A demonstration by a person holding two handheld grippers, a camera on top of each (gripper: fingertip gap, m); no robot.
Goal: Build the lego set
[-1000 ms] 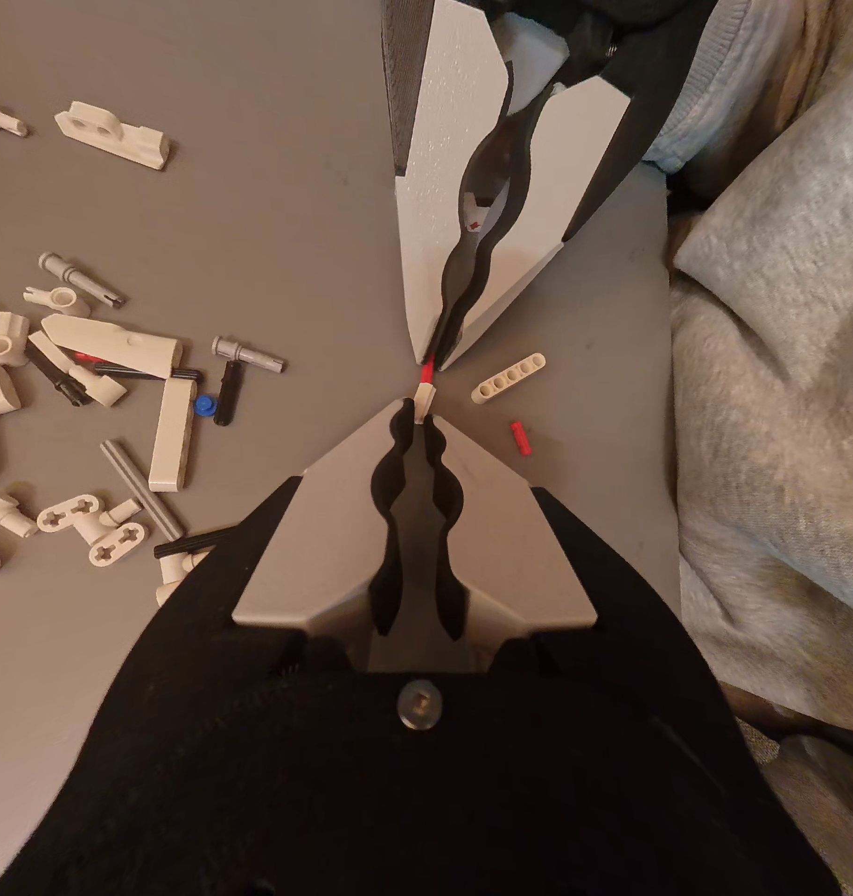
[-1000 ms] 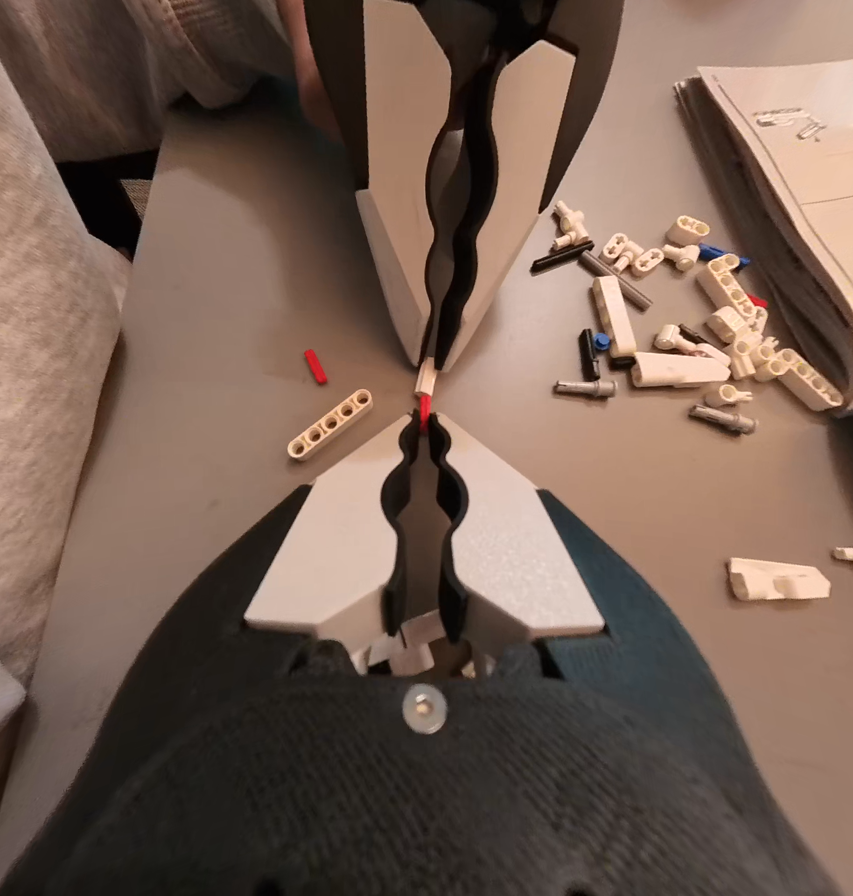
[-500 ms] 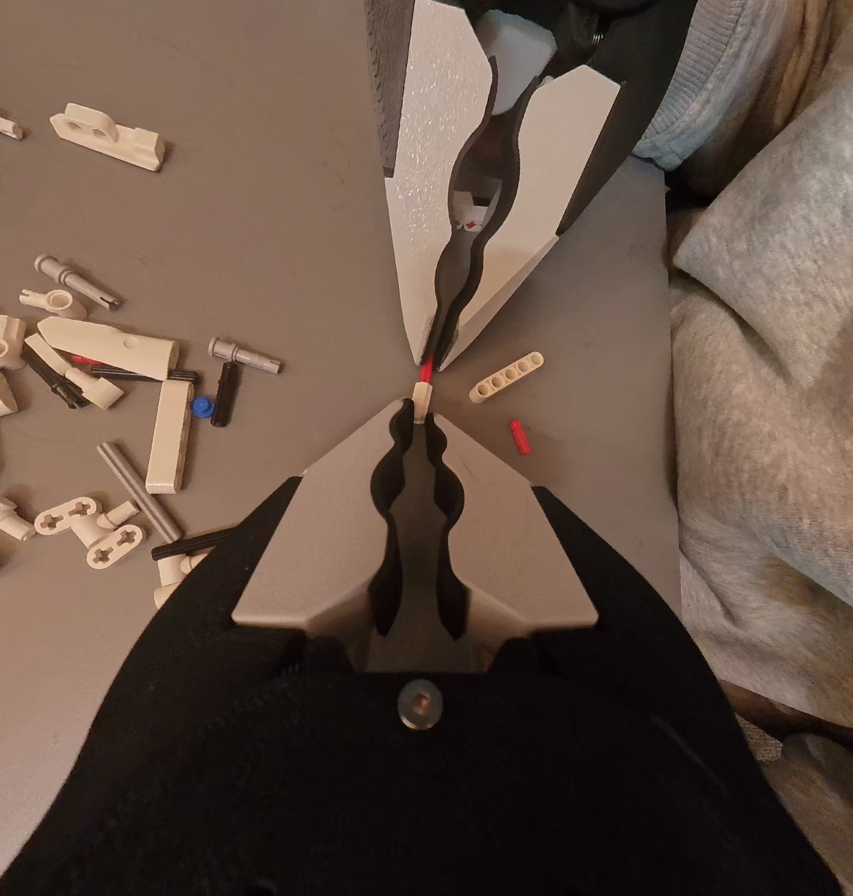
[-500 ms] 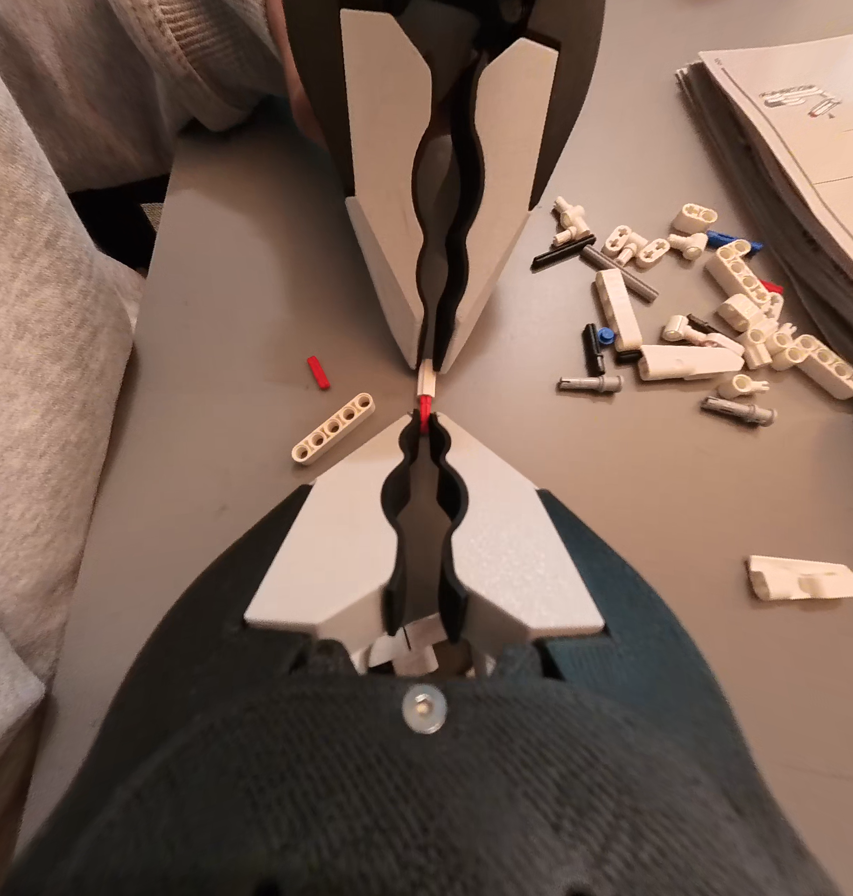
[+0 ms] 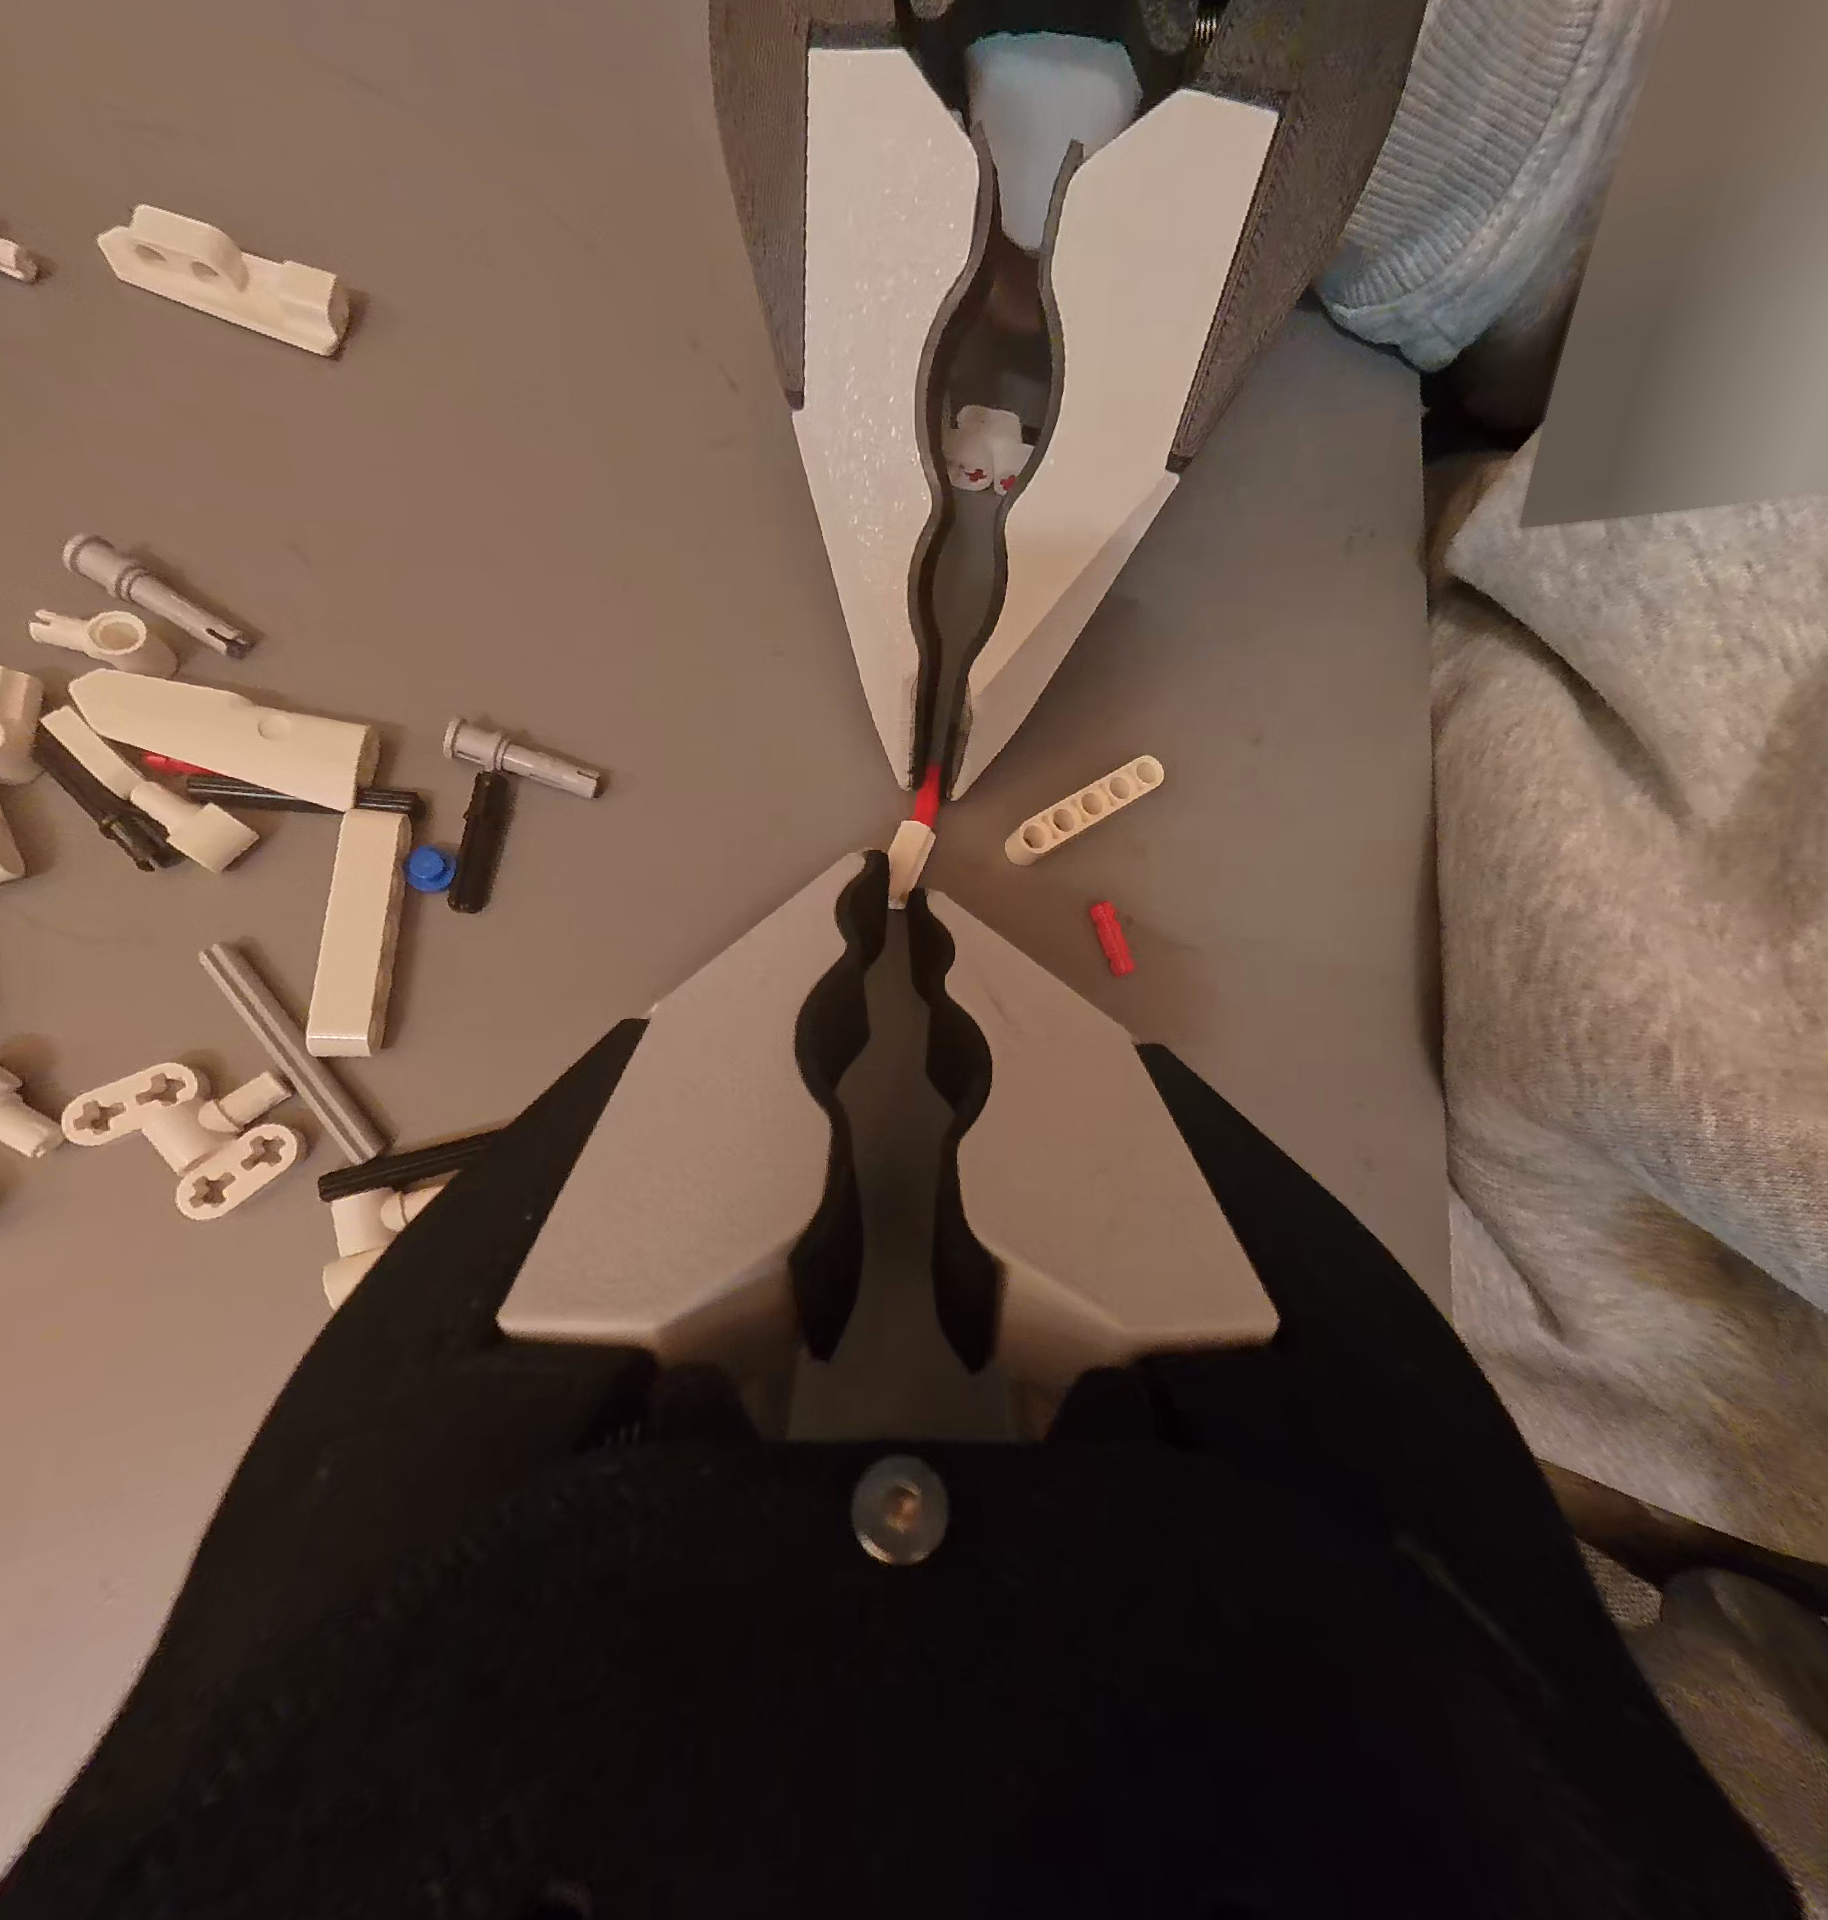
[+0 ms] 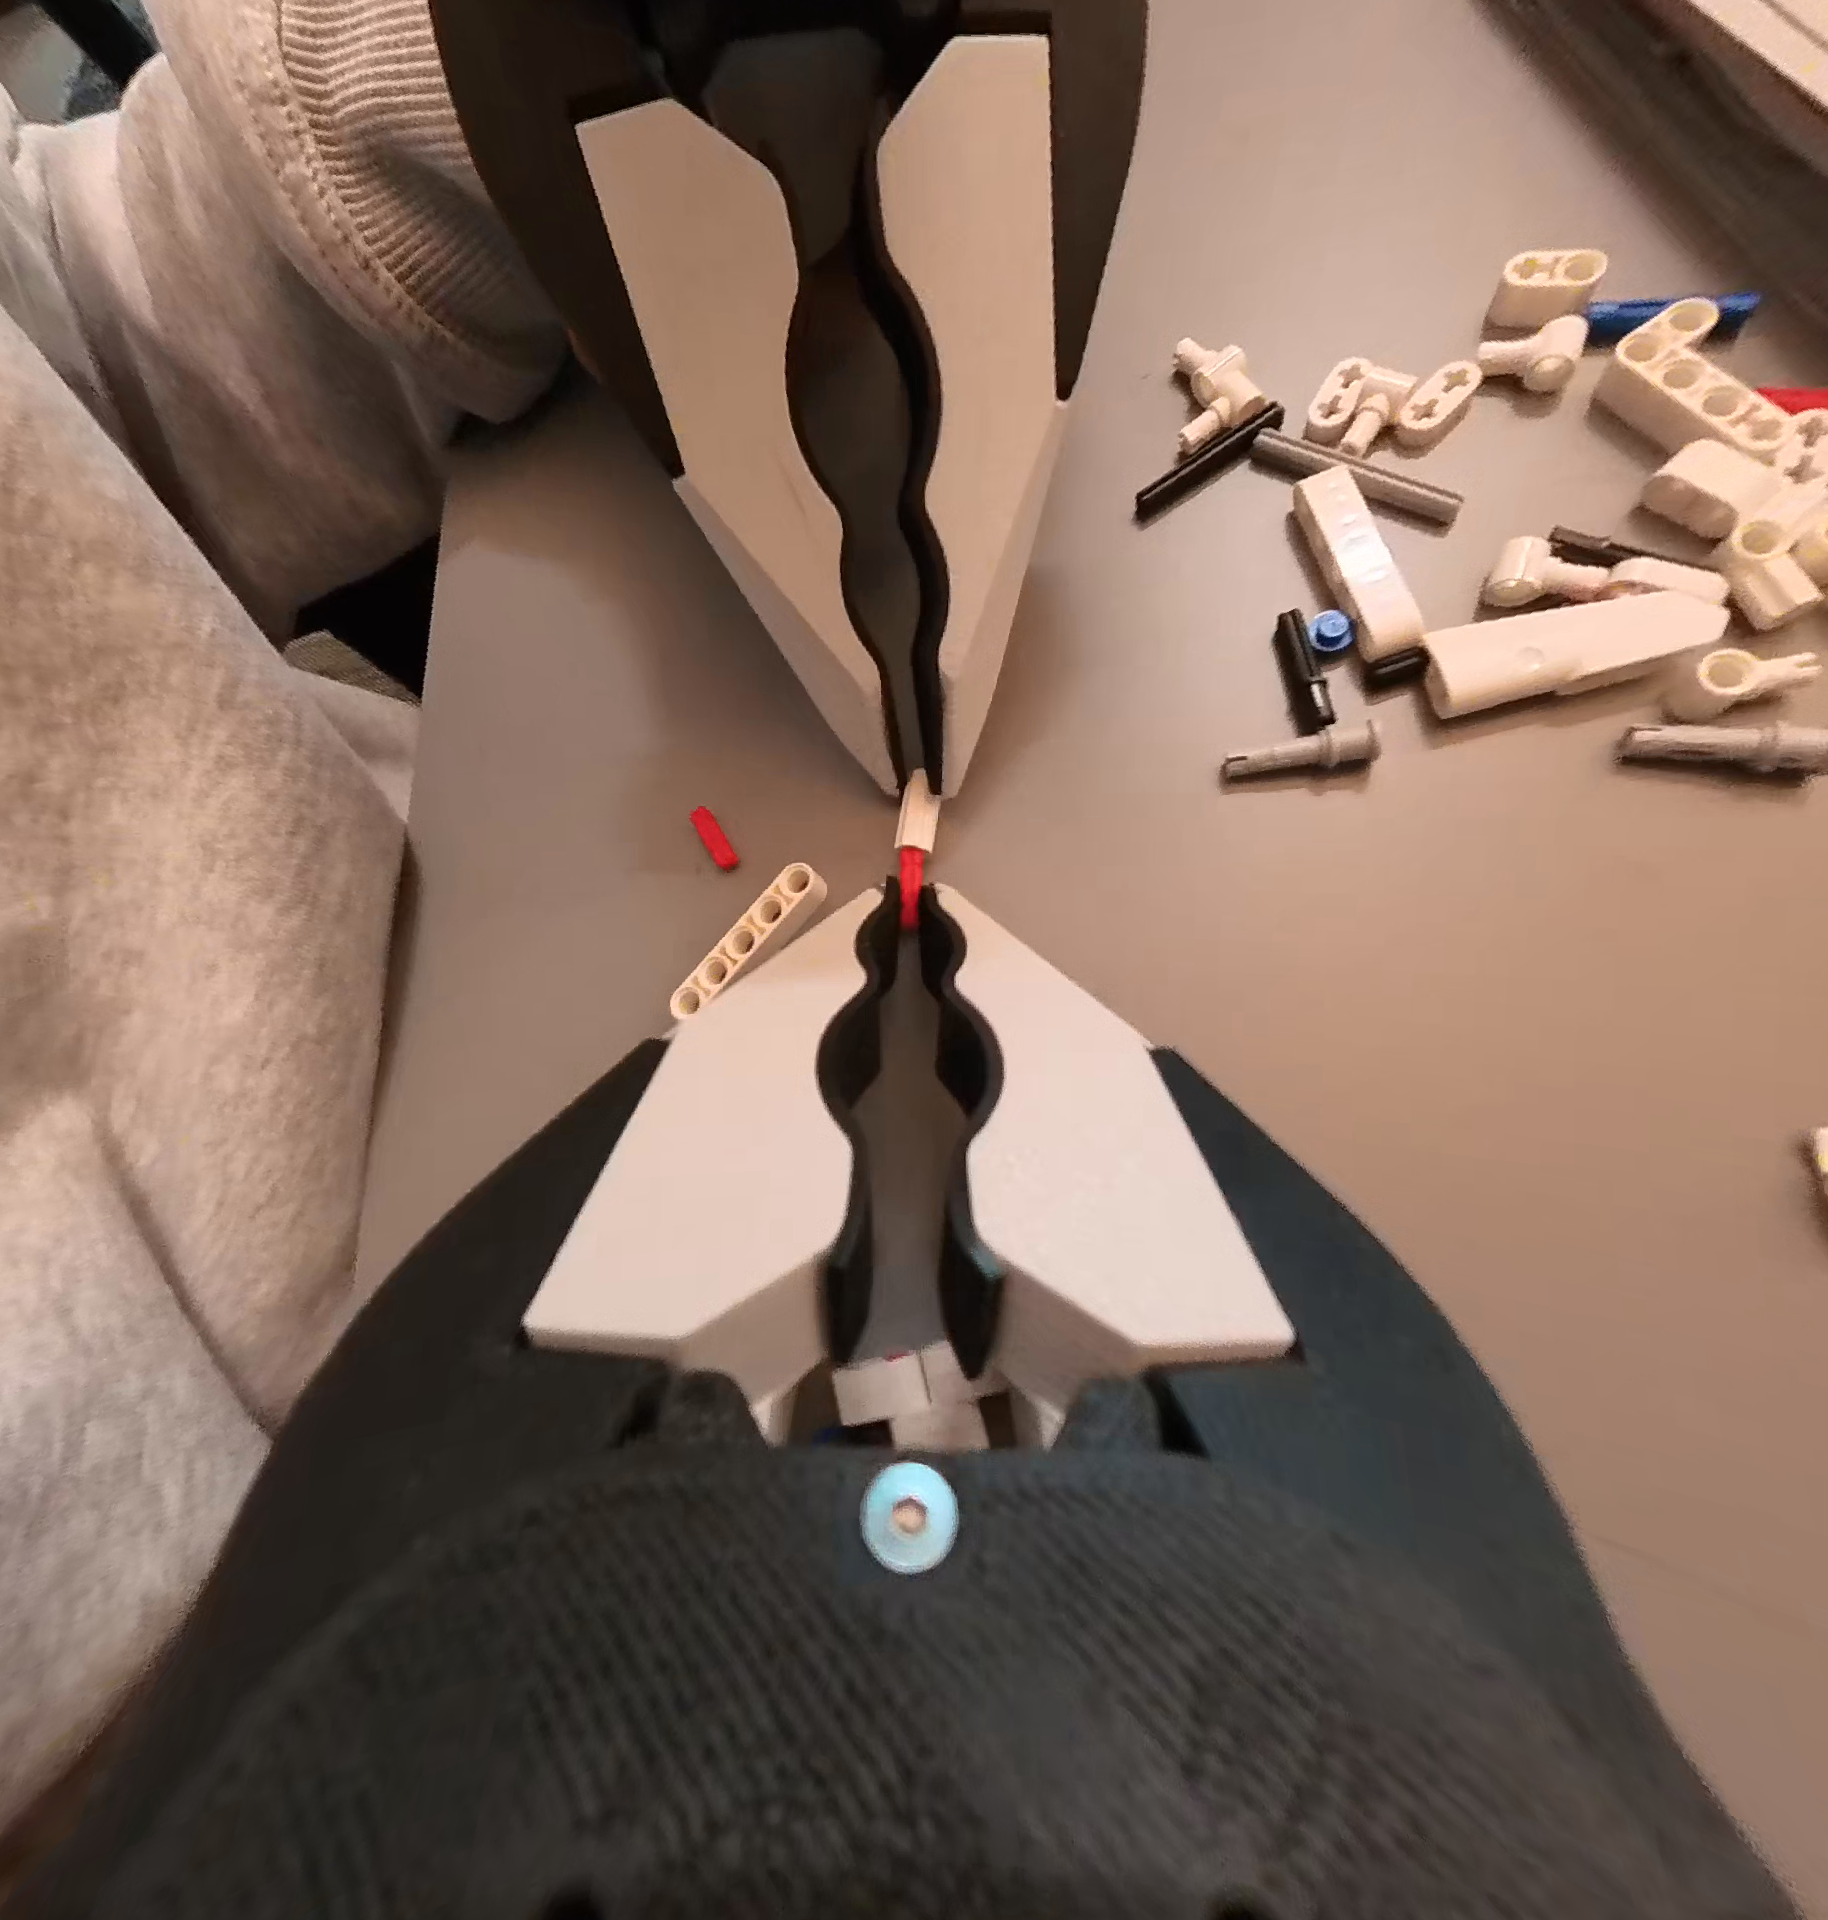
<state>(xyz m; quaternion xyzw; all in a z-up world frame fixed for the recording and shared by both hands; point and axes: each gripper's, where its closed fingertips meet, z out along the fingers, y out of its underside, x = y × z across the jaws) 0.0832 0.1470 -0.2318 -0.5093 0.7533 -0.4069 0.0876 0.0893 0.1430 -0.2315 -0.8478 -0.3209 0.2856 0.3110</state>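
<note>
- Two grippers meet tip to tip at frame centre: the left gripper [image 5: 897, 891] has its fingers closed to a sliver on a small white connector [image 5: 908, 854], and the right gripper [image 6: 908, 902] has its fingers pinched tight on a thin red axle [image 6: 911, 883].
- The step in hand looks like pushing the axle into the connector's hole; the two pieces touch, held above the grey table [image 5: 536, 436].
- To do it well, keep the axle in line with the connector's bore, since the connector looks slightly tilted in the left wrist view, and press straight along that line.
- Grip is only at the very fingertips, so a sideways push could twist either piece out; steady, gentle pressure seems wiser.
- A white five-hole beam [image 5: 1084, 812] and a short red pin [image 5: 1110, 937] lie just right of centre, near the join but apart from it.
- The left wrist view alone shows a small white assembly with red ends [image 5: 983, 457] seen through the gap in the right gripper's fingers.
- The right wrist view alone shows a paper stack [image 6: 1741, 62] at upper right, beyond the loose parts [image 6: 1575, 582].
- How deep the axle sits, neither view shows.
</note>
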